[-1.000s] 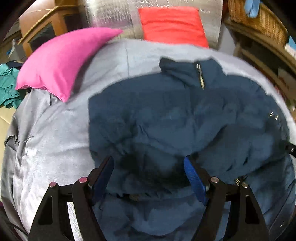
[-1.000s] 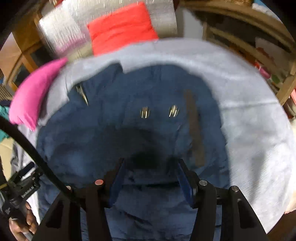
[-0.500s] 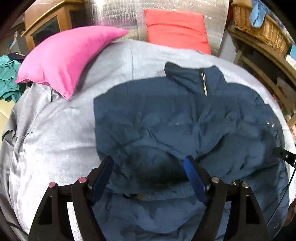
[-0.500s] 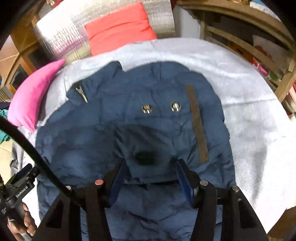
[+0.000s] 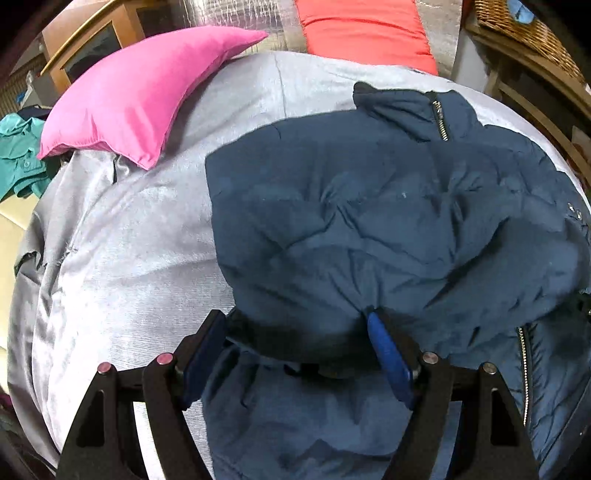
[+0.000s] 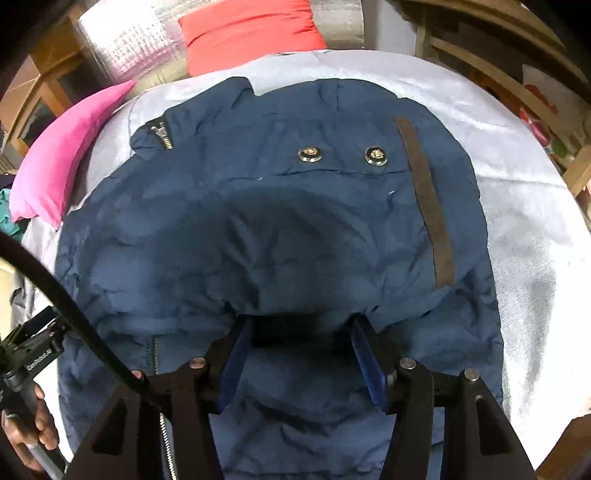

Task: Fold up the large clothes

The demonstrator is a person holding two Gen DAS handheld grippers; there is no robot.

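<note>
With the navy jacket [image 5: 369, 221] spread on the grey-covered bed [image 5: 129, 258], its folded-over edge sat, apparently gripped, between the wide-set jaws of both the left gripper [image 5: 295, 343] and right gripper [image 6: 301, 350], so the fold seemed underway, needing that edge carried across evenly.

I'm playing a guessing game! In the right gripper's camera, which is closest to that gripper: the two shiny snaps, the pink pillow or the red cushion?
1. Shiny snaps, on the blue jacket, straight ahead of the right gripper.
2. Pink pillow, far left.
3. Red cushion, at the back.
</note>
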